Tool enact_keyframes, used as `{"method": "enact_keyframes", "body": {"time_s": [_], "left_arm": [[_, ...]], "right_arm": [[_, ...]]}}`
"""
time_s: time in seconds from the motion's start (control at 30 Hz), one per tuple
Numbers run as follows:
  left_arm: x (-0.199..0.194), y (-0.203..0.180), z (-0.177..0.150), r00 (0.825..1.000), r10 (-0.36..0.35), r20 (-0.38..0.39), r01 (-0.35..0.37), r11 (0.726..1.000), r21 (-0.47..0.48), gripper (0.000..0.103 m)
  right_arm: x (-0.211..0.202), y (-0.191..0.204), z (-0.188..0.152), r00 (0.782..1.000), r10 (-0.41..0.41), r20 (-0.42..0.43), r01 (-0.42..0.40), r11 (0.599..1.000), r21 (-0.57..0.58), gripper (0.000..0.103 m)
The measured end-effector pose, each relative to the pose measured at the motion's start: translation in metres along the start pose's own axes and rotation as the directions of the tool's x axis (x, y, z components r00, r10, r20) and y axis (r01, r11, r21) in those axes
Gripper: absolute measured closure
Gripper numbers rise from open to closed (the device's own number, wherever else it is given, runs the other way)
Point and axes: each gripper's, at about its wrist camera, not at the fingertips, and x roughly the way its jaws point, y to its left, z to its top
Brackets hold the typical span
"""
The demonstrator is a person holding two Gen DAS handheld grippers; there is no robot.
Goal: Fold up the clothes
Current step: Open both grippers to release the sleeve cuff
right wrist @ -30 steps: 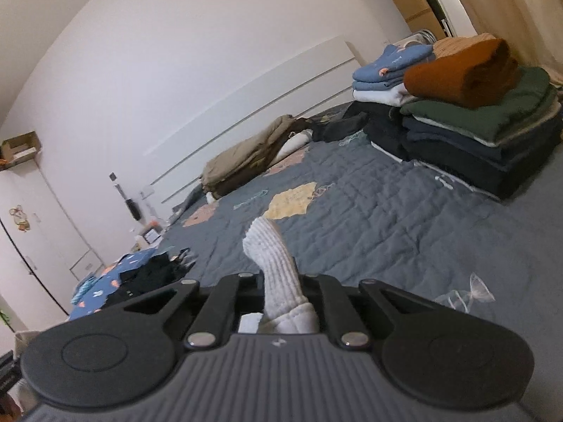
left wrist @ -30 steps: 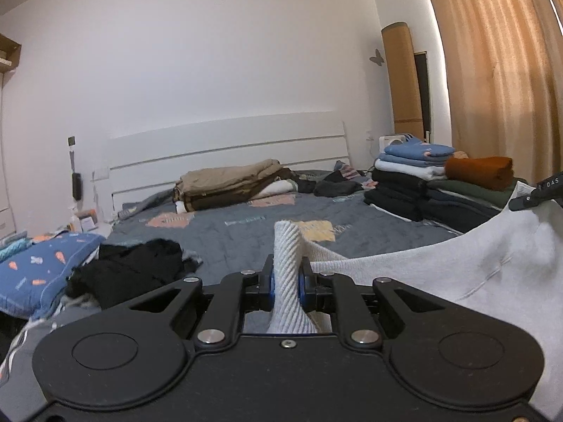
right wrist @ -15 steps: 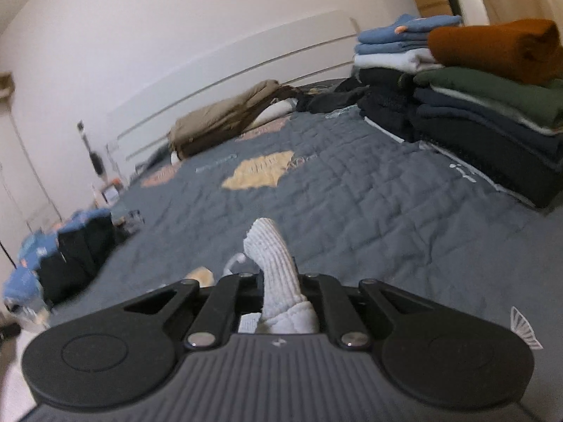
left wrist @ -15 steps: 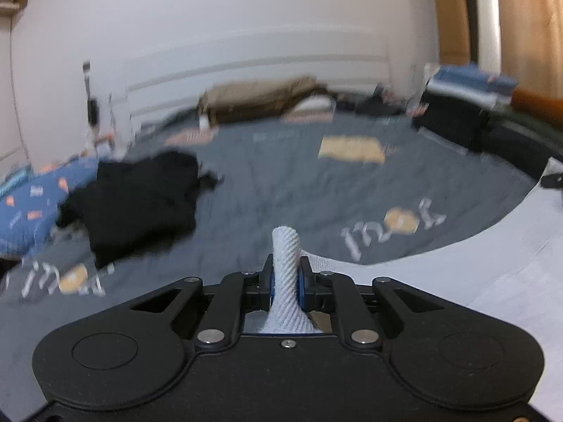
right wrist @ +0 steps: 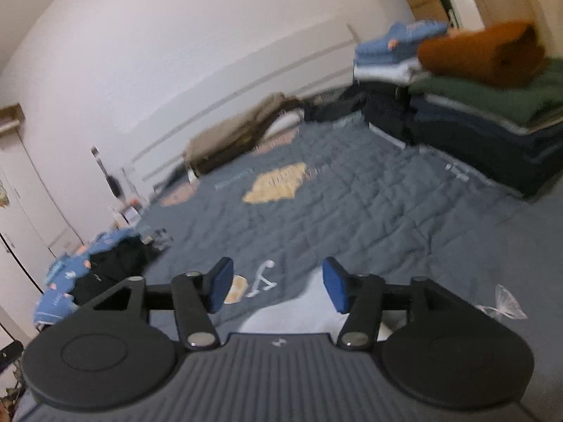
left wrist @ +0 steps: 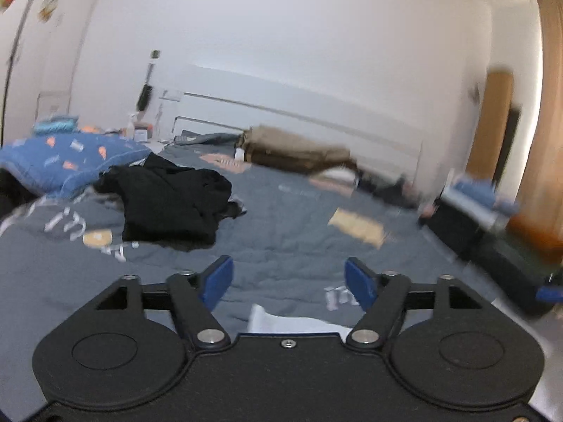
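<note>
Left wrist view: shows the left gripper [left wrist: 289, 283] with jaws opening, blue pads spread wide and nothing pinched between them. Shows only a corner of the white garment [left wrist: 281, 321], low and just behind the pads, close against the gripper body, lying on the grey quilt [left wrist: 281, 232]. Same from the right wrist: right gripper [right wrist: 278, 283] opening too, pads apart and bare, pale cloth [right wrist: 299, 316] below and just behind them. Cannot tell from either view how flat the garment lies or whether its edges line up, since most of it hides under the gripper bodies.

Likely troubles from here:
- Ending up with a skewed fold, caused by the two sides of the garment landing unevenly once free of both grippers
- Dragging the cloth out of place, caused by a pad catching the fabric while drawing away low over it; heavy blur in both views suggests quick movement, which raises that chance
- Pinching the quilt along with the garment on the next grasp, caused by closing too deep into the soft bedding
- Mixing with the loose black clothes [left wrist: 169, 204] ahead and left of the left gripper; less probable, being well apart
- Toppling the folded stack [right wrist: 475, 105] far ahead and right of the right gripper if setting the finished piece down carelessly
</note>
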Motion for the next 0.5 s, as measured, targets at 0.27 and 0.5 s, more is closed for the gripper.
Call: {"method": "enact_keyframes", "body": {"time_s": [0.27,0.5], "left_arm": [[-0.052,0.006,-0.046,0.995,-0.055,-0.087,0.031,0.967,-0.253,0.027],[-0.085,0.042,-0.083,0.988,0.062,-0.144,-0.105,0.944,-0.313,0.021]], "right_arm": [[-0.086,0.023,-0.042,1.0,0.004,0.013,-0.004,1.0,0.027,0.03],[-0.117,-0.009,-0.078,0.991,-0.135,-0.005,0.135,0.991,0.005,0.027]]}}
